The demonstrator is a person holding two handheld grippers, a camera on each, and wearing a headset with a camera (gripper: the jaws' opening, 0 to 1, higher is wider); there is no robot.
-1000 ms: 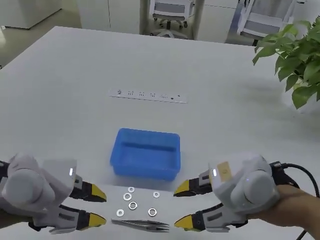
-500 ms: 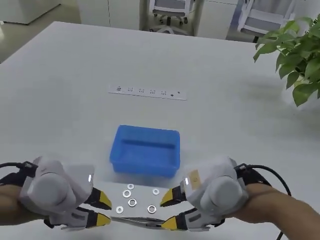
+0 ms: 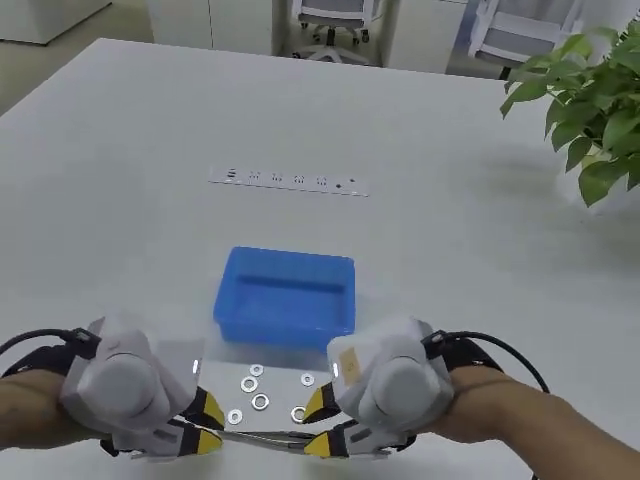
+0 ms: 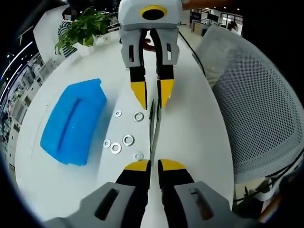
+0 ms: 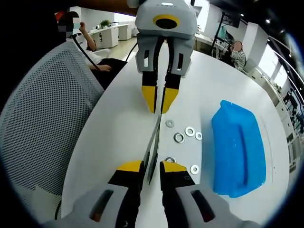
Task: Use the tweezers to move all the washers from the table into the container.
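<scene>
Bracketing the tweezers (image 4: 154,128) end to end are the left tool (image 4: 155,166) and the right tool (image 5: 151,167), facing each other low over the surface (image 3: 450,250). Left tool: jaws drawn near together with a slim gap between them; one end of the tweezers reaches into, or just up to, that gap. Right tool: jaws a little wider, with the other, broader end of the tweezers lying between them. Whether either pair actually pinches the metal cannot be told; the tweezers appear to lie flat on the surface. Likely reason for the two-sided approach: a thin flat item is hard to lift from one side, so one tool steadies or tips it while the other takes a working grasp. Washers (image 3: 260,402): six, loose on the surface just beyond the tweezers, between them and the container; no tool touches them. Container (image 3: 285,295): blue, shallow, open, near the washers on their far side, no washer seen inside. Judged stage: picking up the tweezers, no washer transferred yet. Farther out: power strip (image 3: 288,181) set in the surface; plant (image 3: 590,90) at the right edge.
</scene>
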